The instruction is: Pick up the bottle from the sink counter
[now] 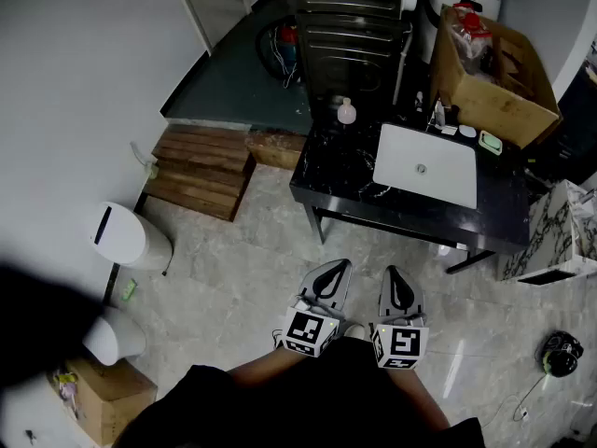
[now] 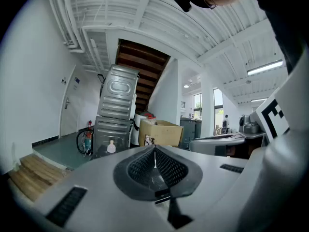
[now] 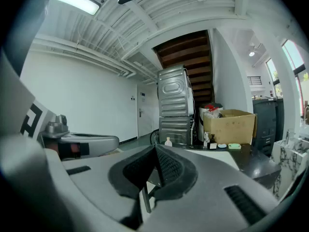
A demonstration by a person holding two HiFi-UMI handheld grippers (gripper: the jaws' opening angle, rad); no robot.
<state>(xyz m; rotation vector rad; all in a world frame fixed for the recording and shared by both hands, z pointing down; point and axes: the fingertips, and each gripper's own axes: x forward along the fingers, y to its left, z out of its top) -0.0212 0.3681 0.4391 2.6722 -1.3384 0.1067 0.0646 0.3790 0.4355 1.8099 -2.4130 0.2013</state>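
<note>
A small pale pink bottle (image 1: 347, 111) with a white cap stands at the back left of the black sink counter (image 1: 340, 171); it also shows far off as the bottle (image 2: 111, 146) and the bottle (image 3: 168, 141). My left gripper (image 1: 339, 267) and right gripper (image 1: 393, 273) are held side by side over the floor, well short of the counter's front edge. Both are shut with nothing between their jaws.
A white basin (image 1: 425, 165) is set in the counter, with a large cardboard box (image 1: 494, 73) behind it and small items by the tap. A metal cabinet (image 1: 350, 26) stands behind. Wooden steps (image 1: 201, 168) and a white bin (image 1: 126, 236) are at the left.
</note>
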